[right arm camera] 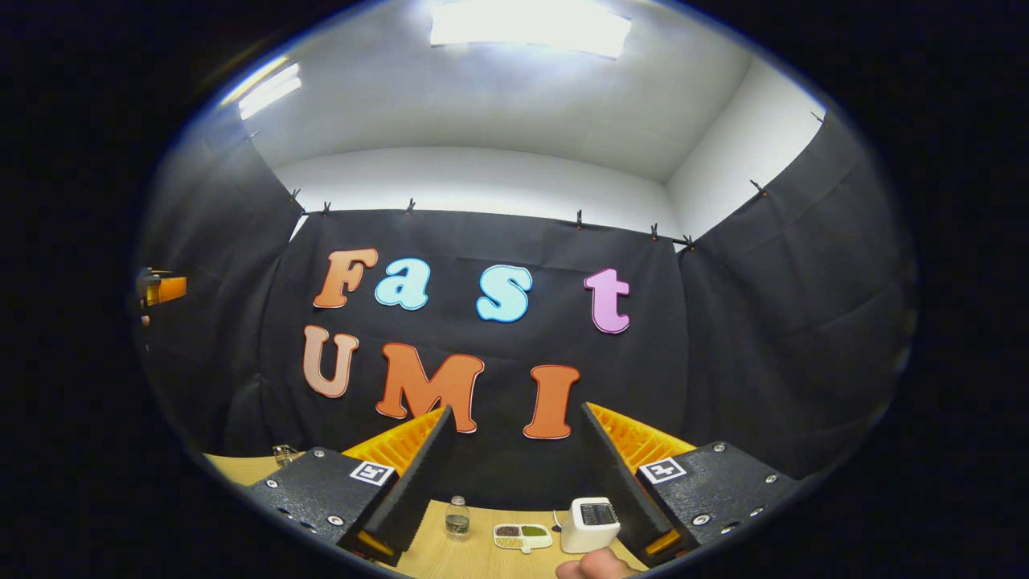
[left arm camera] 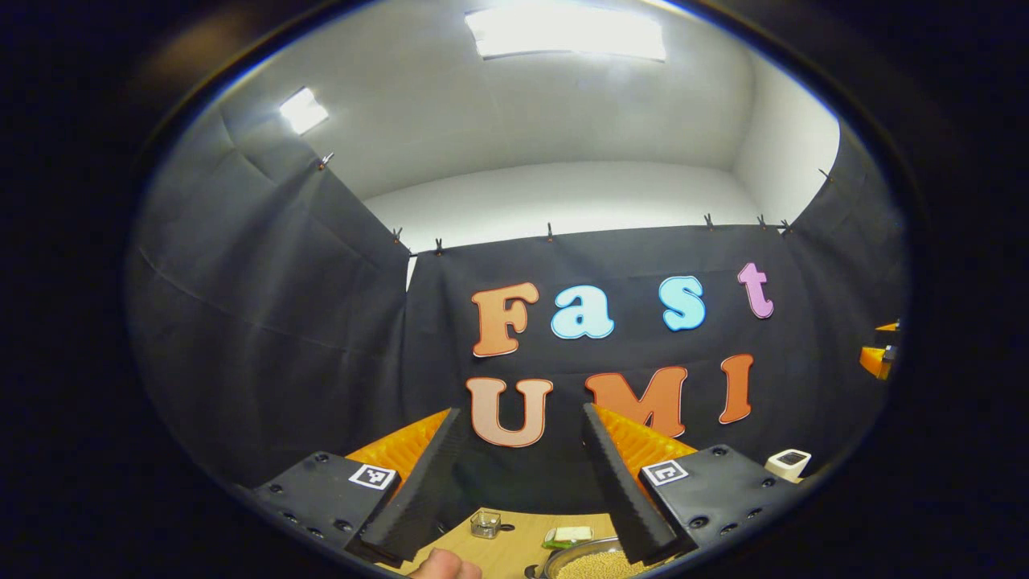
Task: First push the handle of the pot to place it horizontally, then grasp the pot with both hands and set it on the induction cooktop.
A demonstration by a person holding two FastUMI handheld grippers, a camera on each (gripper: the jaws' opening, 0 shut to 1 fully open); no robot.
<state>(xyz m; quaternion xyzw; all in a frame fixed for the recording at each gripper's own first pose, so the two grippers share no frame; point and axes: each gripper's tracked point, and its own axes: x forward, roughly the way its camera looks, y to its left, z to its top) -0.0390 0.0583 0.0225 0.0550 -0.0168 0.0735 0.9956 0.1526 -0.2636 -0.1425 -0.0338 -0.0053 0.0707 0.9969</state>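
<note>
Pot (left arm camera: 599, 563) is glimpsed at the bottom edge of the left gripper view, low on the wooden table (left arm camera: 514, 535) and just beside the right finger of the left gripper (left arm camera: 522, 482). Both the left gripper and the right gripper (right arm camera: 514, 474) are held high with jaws spread apart and empty, apparently so that the handle can be approached from above. Nothing is yet touched.

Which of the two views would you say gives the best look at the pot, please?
The left gripper view: the pot sits at the bottom edge, its metal rim and pale grainy contents visible beside the right finger. In the right gripper view I cannot make out the pot among the small items on the table.
</note>
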